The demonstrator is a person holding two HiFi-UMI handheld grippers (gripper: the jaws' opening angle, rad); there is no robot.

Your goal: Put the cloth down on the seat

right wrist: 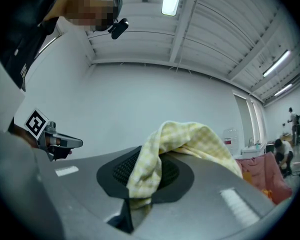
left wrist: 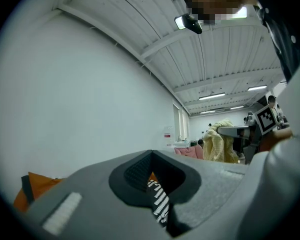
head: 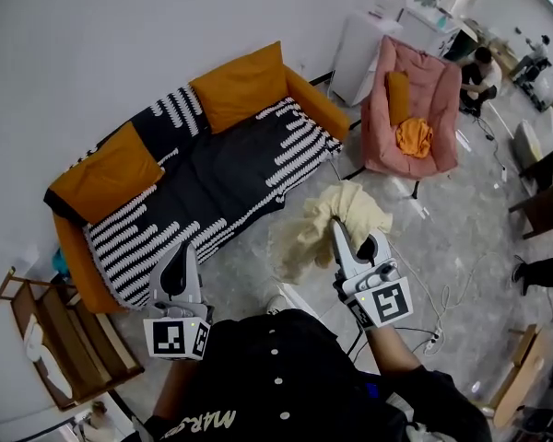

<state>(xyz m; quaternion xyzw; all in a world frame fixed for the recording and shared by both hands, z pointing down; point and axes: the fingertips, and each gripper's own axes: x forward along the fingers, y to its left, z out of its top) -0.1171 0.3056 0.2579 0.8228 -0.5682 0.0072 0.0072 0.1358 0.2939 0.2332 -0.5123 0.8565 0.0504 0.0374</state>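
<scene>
A pale yellow checked cloth (head: 327, 224) hangs bunched from my right gripper (head: 341, 236), which is shut on it above the floor in front of the sofa. In the right gripper view the cloth (right wrist: 155, 159) is pinched between the jaws and drapes over them. My left gripper (head: 177, 267) is held over the sofa's near left end, shut with nothing in it; in its own view (left wrist: 157, 206) only a sliver of striped cover shows through the closed jaws. The seat is an orange sofa (head: 203, 182) with a black and white striped cover.
A pink armchair (head: 415, 109) with an orange cloth (head: 413, 138) on it stands to the right of the sofa. A wooden rack (head: 51, 339) is at the left. White cables (head: 442, 311) run over the floor. People sit at the far right, by tables.
</scene>
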